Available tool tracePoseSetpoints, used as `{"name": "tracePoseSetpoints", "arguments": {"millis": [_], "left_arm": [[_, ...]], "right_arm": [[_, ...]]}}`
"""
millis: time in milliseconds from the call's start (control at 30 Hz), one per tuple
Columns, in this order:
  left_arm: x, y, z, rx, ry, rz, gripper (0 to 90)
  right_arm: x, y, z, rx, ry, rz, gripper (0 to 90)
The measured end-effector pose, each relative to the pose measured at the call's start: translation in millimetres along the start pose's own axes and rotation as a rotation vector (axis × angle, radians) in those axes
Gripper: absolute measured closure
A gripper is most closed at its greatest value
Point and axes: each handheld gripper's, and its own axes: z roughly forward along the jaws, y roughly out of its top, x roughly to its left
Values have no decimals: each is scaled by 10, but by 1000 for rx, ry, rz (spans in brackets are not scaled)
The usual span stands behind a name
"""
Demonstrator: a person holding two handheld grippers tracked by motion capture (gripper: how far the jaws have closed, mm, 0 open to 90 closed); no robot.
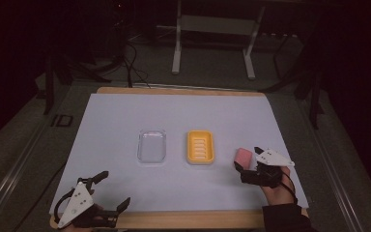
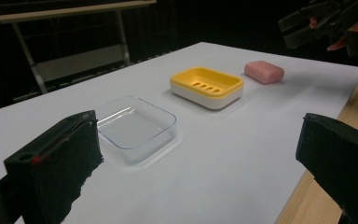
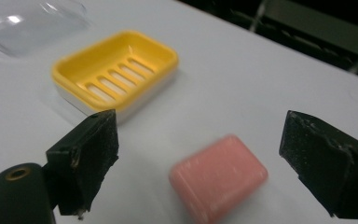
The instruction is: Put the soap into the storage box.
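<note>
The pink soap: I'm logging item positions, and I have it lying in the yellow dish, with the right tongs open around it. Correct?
Not quite. The pink soap lies on the white table cover, beside the yellow dish, not in it; the dish's slotted tray is empty. The right gripper view shows this. The right tongs are indeed open around it.

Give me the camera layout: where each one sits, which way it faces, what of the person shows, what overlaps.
High view: above the person's side, looking forward and down at the table; left gripper, right gripper.
Left gripper view: along its own jaws, across the clear tray towards the right gripper.
Right gripper view: down between its jaws at the pink soap.
Shared: yellow soap dish.
</note>
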Motion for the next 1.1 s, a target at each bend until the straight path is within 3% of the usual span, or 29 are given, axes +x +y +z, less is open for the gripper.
{"name": "tracePoseSetpoints", "arguments": {"millis": [133, 167, 233, 300, 333, 367, 400, 500, 633, 767, 867, 1100], "left_arm": [[-6, -1, 6, 0, -3, -2, 2], [-7, -2, 7, 3, -3, -1, 2], [-6, -3, 7, 4, -3, 0, 2], [-7, -3, 7, 4, -4, 0, 2], [-10, -4, 10, 7, -2, 0, 2], [-10, -4, 10, 7, -2, 0, 2], [-12, -5, 12, 7, -3, 1, 2], [-13, -6, 15, 9, -2, 1, 2], [-11, -10, 24, 12, -1, -1, 2], [-11, -11, 24, 14, 0, -2, 2], [-10, -12, 25, 18, 1, -1, 2], [-10, -12, 26, 19, 1, 0, 2]], "right_arm": [[21, -9, 4, 52, -30, 5, 115], [27, -6, 17, 88, -53, -2, 115], [20, -2, 41, 142, -55, 6, 115], [13, -3, 52, 160, -65, 15, 115], [-19, 4, 65, 204, -63, 67, 117], [-19, 4, 65, 204, -63, 67, 117], [-55, 19, 66, 255, -65, 122, 141], [-103, 45, 51, 300, -59, 187, 147], [-137, 77, 43, 392, -49, 207, 137], [-141, 92, 33, 465, -23, 259, 165], [-122, 111, 31, 532, -10, 280, 167], [-86, 98, 53, 595, -9, 261, 166]]}}
